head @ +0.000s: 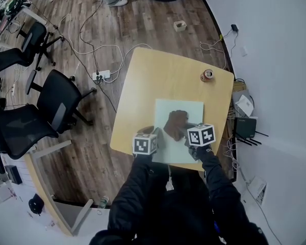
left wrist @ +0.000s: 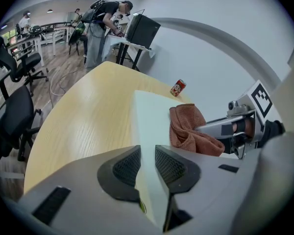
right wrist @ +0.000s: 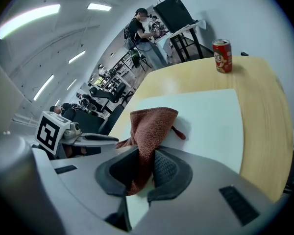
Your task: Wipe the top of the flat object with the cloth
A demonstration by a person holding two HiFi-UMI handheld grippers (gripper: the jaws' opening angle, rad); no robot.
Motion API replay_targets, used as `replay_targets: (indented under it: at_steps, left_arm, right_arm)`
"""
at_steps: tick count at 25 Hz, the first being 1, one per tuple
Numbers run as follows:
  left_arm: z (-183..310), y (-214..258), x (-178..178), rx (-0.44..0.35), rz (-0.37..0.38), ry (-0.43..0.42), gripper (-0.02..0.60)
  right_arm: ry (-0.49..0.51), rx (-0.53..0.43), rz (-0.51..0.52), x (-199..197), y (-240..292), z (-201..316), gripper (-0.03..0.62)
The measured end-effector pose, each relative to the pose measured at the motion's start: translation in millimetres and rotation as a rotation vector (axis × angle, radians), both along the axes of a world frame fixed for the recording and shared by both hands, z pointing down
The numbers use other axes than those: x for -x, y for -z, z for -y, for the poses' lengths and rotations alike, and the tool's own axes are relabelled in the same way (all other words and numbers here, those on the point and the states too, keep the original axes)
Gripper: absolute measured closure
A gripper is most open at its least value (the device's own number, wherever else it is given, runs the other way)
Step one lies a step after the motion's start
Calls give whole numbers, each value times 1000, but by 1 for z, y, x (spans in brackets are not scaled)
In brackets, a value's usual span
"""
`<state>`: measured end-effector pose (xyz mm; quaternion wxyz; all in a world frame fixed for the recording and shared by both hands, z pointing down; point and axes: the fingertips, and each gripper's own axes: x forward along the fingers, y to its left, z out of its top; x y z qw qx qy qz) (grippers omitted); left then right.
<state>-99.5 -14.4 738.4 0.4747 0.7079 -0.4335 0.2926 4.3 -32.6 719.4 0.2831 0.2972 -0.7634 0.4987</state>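
Pale green flat rectangular board (head: 187, 108) lay on the light wooden table (head: 158, 75), near the table's edge closest to the person.

Rust-brown terry cloth (right wrist: 149, 126) sat bunched on the board's near half. One end rested on the board's surface, and the other rose into the right gripper (right wrist: 146, 170).

The right gripper's jaws were clamped on that raised fold, with cloth filling the gap between the pads. This gripper stood over the board's near-right part.

The left gripper (left wrist: 147, 168) was at the board's near-left corner. Its jaws were drawn narrow on the board's edge, and the pale sheet ran straight between the ribbed pads and touched both.

Red drinks can (right wrist: 222, 56) stood upright on the table beyond the board's far-right corner, well apart from the cloth.
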Motion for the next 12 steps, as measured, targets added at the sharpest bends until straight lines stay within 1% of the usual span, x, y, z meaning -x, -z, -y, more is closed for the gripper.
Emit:
replay_targets:
  at_steps: [7, 12]
  left_arm:
    - [1, 2, -1, -4, -1, -3, 468]
    - [-2, 3, 0, 9, 9, -17, 468]
  right_arm:
    - [-42, 4, -49, -47, -1, -6, 525]
    - [-68, 1, -86, -77, -2, -8, 525]
